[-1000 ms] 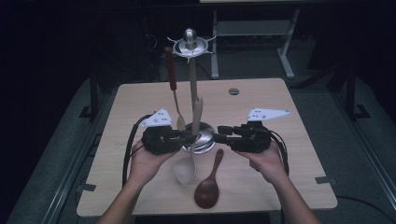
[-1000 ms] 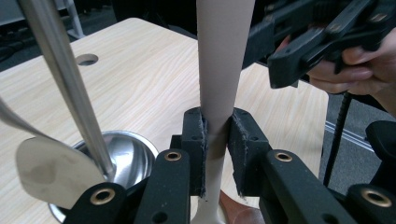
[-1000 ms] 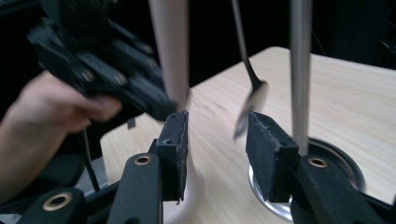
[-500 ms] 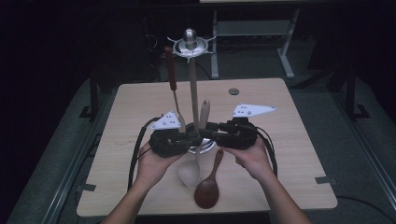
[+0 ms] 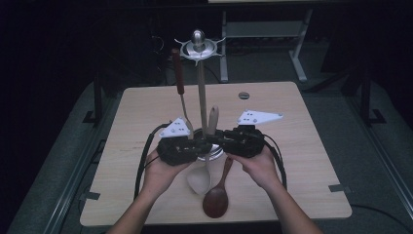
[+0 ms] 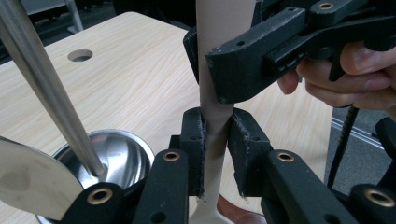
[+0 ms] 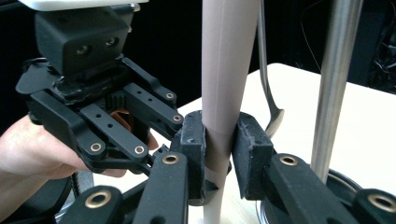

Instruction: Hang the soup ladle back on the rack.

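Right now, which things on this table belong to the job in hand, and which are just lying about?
In the job:
- beige spatula, its handle clamped by the left gripper and the right gripper
- utensil stand, beside it

Lying about:
- dark wooden spoon, flat on the table
- red-handled utensil, on the stand

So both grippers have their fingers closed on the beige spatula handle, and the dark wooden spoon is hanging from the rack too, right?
Not quite. Both the left gripper and the right gripper do have their fingers closed on the beige spatula handle, as each gripper view shows. But the dark wooden spoon is not hanging from the rack: the high view shows it lying flat on the table.
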A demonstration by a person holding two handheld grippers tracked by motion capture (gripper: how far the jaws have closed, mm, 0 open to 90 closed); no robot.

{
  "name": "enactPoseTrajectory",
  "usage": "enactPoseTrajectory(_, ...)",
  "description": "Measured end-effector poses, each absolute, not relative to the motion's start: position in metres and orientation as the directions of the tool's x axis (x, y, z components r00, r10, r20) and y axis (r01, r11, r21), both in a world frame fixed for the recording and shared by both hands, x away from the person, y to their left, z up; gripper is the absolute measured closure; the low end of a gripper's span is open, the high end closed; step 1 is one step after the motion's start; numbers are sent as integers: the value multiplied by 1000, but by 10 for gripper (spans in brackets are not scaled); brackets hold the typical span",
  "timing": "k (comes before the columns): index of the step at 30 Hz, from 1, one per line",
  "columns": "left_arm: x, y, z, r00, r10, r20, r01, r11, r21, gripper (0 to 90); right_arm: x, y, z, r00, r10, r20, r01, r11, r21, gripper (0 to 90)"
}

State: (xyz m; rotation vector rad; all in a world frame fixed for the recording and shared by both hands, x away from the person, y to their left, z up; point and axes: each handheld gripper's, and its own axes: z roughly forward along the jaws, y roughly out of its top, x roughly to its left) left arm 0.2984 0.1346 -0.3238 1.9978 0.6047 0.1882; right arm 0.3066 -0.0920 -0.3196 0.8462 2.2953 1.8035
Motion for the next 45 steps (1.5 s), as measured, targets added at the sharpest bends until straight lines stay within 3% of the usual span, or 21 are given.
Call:
enactPoseTrajectory(6,300,143,-323,872,469,-138,354,-412,840,548,309,-95,-324,-846,478,237,348,158,924,756)
enactPoseTrajectory(14,298,170,-334,880,448,-160,383,-468,797,421,317,-104,-328,-868,444,221,326,176,929,756)
enactPoseTrajectory(27,301,216,-359,868,466,-170,423,-518,743,278,332,-104,-291,-934,324,148,230,233,945,755)
enactPoseTrajectory(45,290,253,-412,828,533,-174,491,-539,684,222,356,-87,-242,-976,186,111,157,250,956,755)
